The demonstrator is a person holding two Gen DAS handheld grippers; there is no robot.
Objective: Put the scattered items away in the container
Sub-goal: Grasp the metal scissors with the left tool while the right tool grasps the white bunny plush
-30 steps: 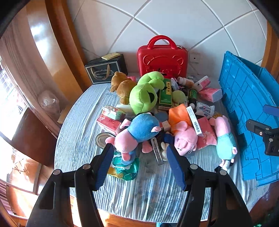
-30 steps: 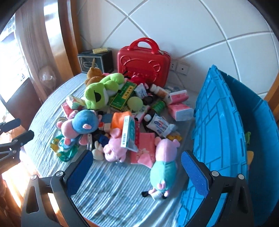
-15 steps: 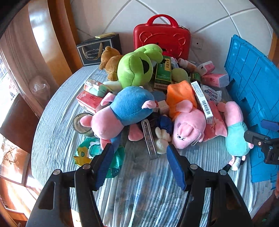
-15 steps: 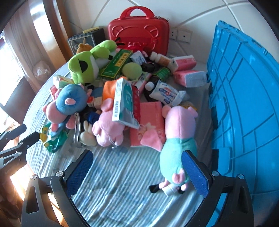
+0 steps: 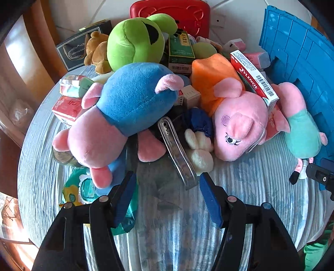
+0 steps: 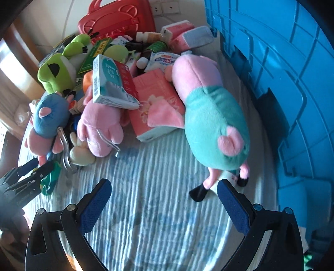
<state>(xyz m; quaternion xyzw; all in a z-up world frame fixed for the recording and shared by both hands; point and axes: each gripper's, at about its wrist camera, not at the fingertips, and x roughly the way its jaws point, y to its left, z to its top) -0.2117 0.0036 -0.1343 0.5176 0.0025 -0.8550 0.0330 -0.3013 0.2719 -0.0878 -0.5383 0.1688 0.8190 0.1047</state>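
A heap of soft toys and boxes lies on a striped cloth. My left gripper (image 5: 167,177) is open just above the cloth, with the near end of a clear plastic case (image 5: 177,154) between its fingertips and untouched. A blue-and-pink pig plush (image 5: 125,108) lies left of the case, a pink pig in orange (image 5: 235,121) right of it. My right gripper (image 6: 163,185) is open wide, low over bare cloth. The teal-bodied pig plush (image 6: 213,116) has its black feet beside the right fingertip. The blue crate (image 6: 281,62) stands to the right.
A green frog plush (image 5: 135,39), a red case (image 5: 171,12), a Tylenol box (image 5: 252,77), a pink tissue pack (image 6: 154,104) and bottles crowd the back. The left gripper (image 6: 27,177) shows at the right wrist view's left edge. A green packet (image 5: 79,187) lies under the left finger.
Both grippers have come down toward the cloth, so the toys loom larger. The right wrist view has rolled. Both stay open with nothing gripped.
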